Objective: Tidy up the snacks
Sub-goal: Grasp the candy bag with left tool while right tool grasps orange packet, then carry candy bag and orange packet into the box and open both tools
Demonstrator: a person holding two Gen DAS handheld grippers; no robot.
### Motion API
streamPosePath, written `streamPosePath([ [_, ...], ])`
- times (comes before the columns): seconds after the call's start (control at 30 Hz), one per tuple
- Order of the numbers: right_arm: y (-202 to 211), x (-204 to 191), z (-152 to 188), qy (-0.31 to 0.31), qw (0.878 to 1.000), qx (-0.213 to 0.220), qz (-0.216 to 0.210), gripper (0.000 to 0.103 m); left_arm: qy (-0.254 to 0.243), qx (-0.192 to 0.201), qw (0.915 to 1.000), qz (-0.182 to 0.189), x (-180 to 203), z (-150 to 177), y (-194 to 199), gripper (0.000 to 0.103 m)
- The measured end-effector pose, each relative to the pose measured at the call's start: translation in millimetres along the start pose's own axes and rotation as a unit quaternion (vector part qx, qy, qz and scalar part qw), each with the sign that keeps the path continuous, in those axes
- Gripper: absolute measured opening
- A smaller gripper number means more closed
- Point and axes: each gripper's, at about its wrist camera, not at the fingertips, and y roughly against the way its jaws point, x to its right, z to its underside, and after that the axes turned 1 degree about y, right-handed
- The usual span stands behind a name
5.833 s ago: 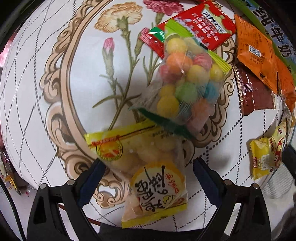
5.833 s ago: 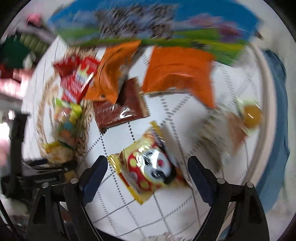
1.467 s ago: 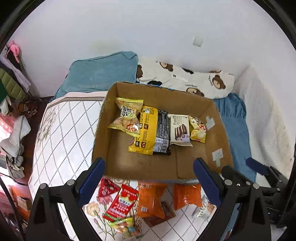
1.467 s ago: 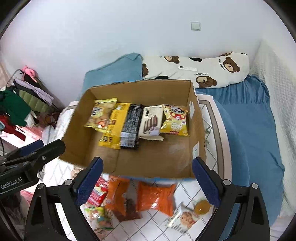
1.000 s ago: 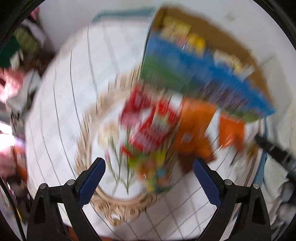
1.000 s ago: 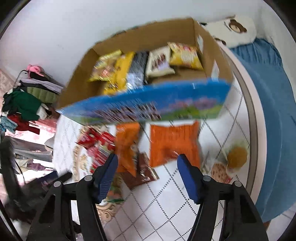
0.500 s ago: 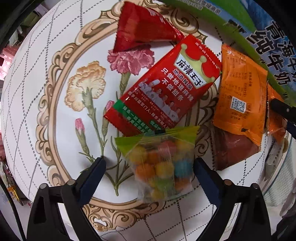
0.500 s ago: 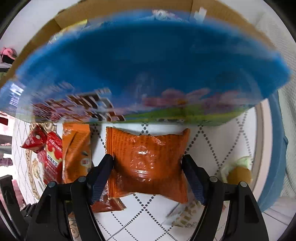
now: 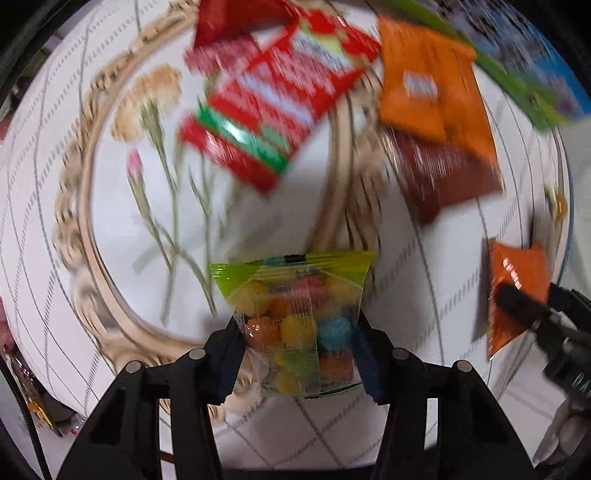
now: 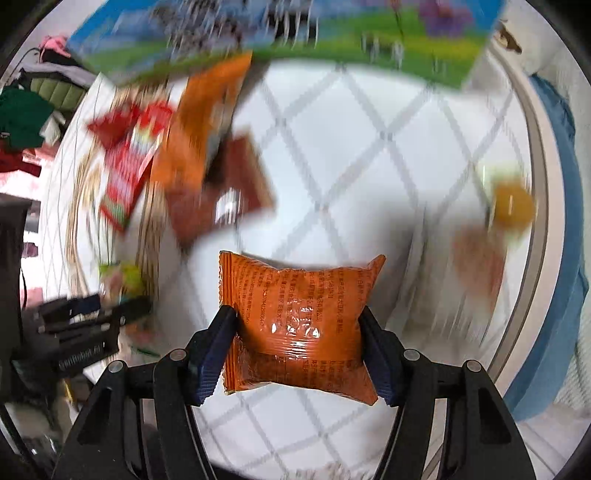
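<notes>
A clear bag of coloured candy balls with a green top [image 9: 295,295] sits between the pads of my left gripper [image 9: 299,347]. Its jaws are closing and the pads press on the bag's sides. An orange snack packet [image 10: 299,314] is pinched between the pads of my right gripper [image 10: 299,350], whose jaws are also closing. Both grippers point down at the white flowered tablecloth [image 9: 110,206]. In the left wrist view the right gripper [image 9: 532,314] shows at the right edge, on its orange packet [image 9: 517,269].
On the cloth lie a red packet [image 9: 273,110], a red triangular packet [image 9: 229,18], another orange packet [image 9: 432,85] and a brown packet [image 9: 450,173]. The blue-green printed box side [image 10: 295,33] runs along the far edge. A jelly cup [image 10: 513,206] lies at the right.
Both grippers came down from over the box to the table. Half a second ago their jaws stood wide around the packets; now the pads have narrowed onto them.
</notes>
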Motion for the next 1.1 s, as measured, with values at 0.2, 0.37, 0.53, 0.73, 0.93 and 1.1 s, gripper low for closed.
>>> streamPosePath([
  [0.2, -18, -2, 39, -0.017, 1.0, -0.018, -0.006, 0.068, -0.023, -0.004, 0.9993, -0.03, 19, 12, -20, 0.051],
  [0.37, -32, 0, 40, -0.028, 0.999, -0.017, 0.002, 0.069, -0.023, -0.002, 0.9989, -0.041, 24, 10, -26, 0.052],
  [0.53, -53, -10, 38, -0.019, 0.999, -0.021, 0.015, 0.07, -0.026, -0.001, 0.9986, -0.045, 27, 11, -33, 0.053],
  [0.73, -66, -18, 37, -0.013, 0.999, -0.021, 0.025, 0.07, -0.025, 0.003, 0.9986, -0.046, 22, 7, -32, 0.053],
  [0.93, -56, -16, 41, -0.011, 1.0, -0.012, 0.023, 0.068, -0.024, 0.008, 0.9988, -0.042, 23, 12, -25, 0.05],
  [1.1, -31, -10, 48, -0.016, 1.0, 0.001, 0.012, 0.063, -0.027, 0.012, 0.9992, -0.026, 21, 16, -9, 0.05],
])
